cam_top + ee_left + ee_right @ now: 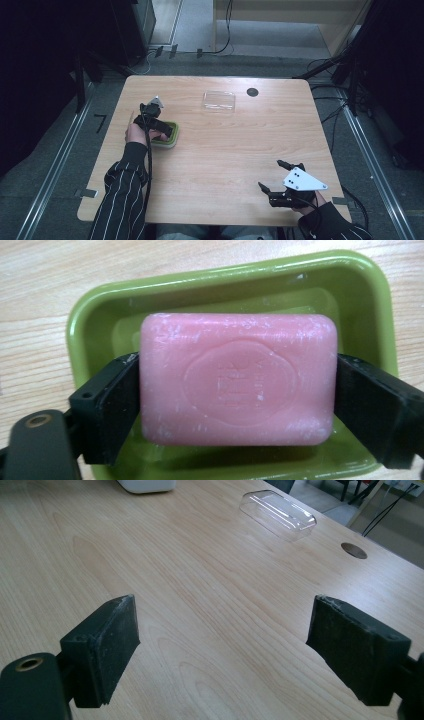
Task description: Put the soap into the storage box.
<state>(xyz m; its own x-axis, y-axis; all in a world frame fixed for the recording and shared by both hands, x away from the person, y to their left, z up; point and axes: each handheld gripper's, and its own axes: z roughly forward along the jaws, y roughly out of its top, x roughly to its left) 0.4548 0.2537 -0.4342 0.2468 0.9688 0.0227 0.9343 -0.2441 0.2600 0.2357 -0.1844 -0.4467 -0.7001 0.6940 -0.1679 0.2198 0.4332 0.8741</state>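
A pink bar of soap [235, 375] lies flat inside a green soap dish [225, 275], and the two black jaws press against its short ends. My left gripper [235, 390] is shut on this soap. In the high view the left gripper [162, 131] sits over the green dish [171, 142] at the table's left-middle. My right gripper [270, 175] rests low near the front right corner, open, with bare wood between its jaws [225, 645].
A clear plastic lid [218, 100] [278, 514] lies at the back middle of the wooden table [225, 150]. A dark round cable hole [252, 92] [354, 550] is just right of it. Cables and dark stands surround the table.
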